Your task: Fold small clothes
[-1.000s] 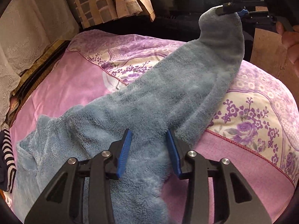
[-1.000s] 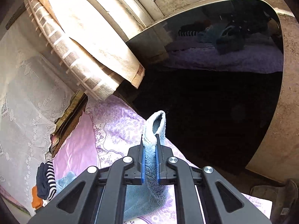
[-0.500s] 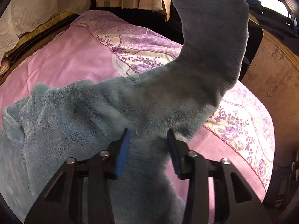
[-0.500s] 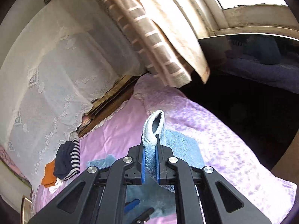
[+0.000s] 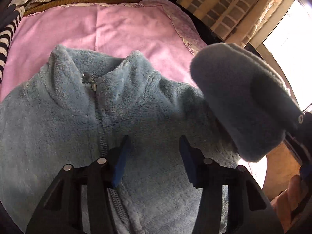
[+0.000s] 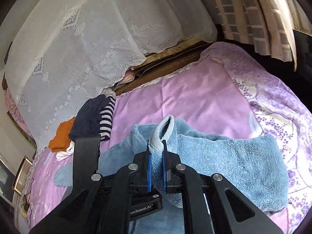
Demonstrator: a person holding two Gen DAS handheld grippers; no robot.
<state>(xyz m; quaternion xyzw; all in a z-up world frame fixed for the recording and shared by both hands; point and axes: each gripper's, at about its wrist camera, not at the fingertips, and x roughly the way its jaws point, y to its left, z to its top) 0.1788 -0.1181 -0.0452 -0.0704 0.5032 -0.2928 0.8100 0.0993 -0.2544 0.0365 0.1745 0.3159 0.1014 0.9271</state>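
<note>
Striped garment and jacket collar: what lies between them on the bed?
Only bare pink sheet lies between the striped garment and the jacket collar, in the right wrist view.

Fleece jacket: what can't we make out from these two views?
- Jacket hem: left wrist view, cut off by the bottom edge and the left gripper.
- Its far sleeve: left edge cuts it off.
- Cuff end: right wrist view, hidden inside the right gripper.
- Left gripper's contact with fleece: unclear.
</note>
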